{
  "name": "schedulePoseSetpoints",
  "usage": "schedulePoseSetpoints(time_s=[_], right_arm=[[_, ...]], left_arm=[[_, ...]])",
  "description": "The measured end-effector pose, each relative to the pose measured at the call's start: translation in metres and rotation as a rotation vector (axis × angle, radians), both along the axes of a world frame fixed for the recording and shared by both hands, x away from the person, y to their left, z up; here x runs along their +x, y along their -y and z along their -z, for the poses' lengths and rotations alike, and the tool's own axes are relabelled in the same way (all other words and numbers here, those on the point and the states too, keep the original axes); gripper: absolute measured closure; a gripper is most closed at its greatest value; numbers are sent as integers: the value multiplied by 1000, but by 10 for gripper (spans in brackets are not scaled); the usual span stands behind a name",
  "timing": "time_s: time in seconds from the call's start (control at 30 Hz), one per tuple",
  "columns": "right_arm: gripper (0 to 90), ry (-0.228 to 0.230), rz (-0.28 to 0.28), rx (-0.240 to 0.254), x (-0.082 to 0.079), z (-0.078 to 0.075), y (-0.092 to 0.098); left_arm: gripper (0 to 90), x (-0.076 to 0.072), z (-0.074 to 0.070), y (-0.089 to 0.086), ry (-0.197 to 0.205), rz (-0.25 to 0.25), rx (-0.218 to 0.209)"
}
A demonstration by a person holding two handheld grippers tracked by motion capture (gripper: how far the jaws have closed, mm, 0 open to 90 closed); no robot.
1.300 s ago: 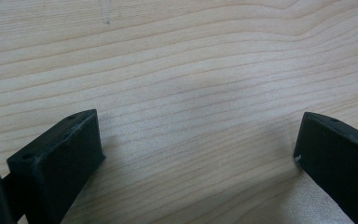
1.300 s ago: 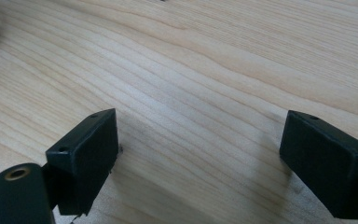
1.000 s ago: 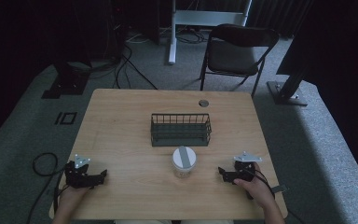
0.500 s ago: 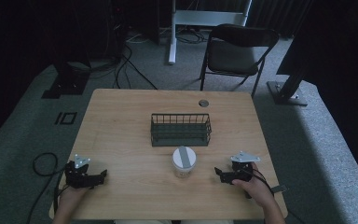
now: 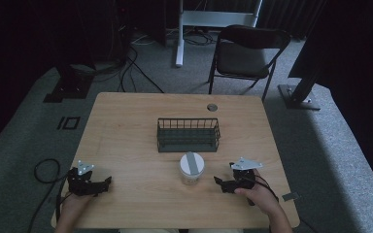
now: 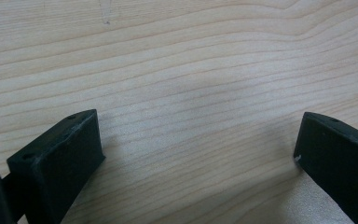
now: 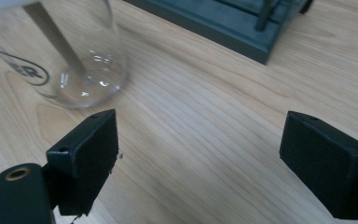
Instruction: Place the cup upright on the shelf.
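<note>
clear jar [image 5: 192,168] just left of right claw [image 5: 220,183], apart

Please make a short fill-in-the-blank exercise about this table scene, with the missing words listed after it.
1. The right gripper is near the clear ____ with a white lid.
2. The wire basket stands ____ the cup.
3. The left gripper has its jaws ____.

Missing words: cup; behind; open

Tongs [image 7: 198,154] spread wide over table [image 7: 205,112], clear cup [image 7: 74,60] ahead-left — dark basket [image 7: 233,28] beyond
</note>
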State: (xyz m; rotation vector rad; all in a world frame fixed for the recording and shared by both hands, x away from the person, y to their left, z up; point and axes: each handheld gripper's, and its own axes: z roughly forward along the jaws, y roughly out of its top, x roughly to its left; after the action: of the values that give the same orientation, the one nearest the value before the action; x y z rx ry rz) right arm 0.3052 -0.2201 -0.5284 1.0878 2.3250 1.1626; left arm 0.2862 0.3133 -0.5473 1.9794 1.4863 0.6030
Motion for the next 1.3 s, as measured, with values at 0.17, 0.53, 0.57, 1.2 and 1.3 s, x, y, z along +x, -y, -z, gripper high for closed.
schedulePoseSetpoints(time_s=[0.17, 0.53, 0.57, 1.2, 1.3], right_arm=[[114, 1, -38, -4, -1, 0, -10], [114, 4, -128, 21, -6, 1, -29], [114, 7, -137, 22, -7, 0, -31], [117, 34, -208, 51, -9, 1, -51], [118, 45, -210, 69, -8, 1, -55]], left_arm=[[12, 0, 0, 0, 0, 0, 0], [12, 0, 0, 0, 0, 0, 0], [12, 0, 0, 0, 0, 0, 0], [12, 0, 0, 0, 1, -1, -1], [12, 0, 0, 0, 1, -1, -1]])
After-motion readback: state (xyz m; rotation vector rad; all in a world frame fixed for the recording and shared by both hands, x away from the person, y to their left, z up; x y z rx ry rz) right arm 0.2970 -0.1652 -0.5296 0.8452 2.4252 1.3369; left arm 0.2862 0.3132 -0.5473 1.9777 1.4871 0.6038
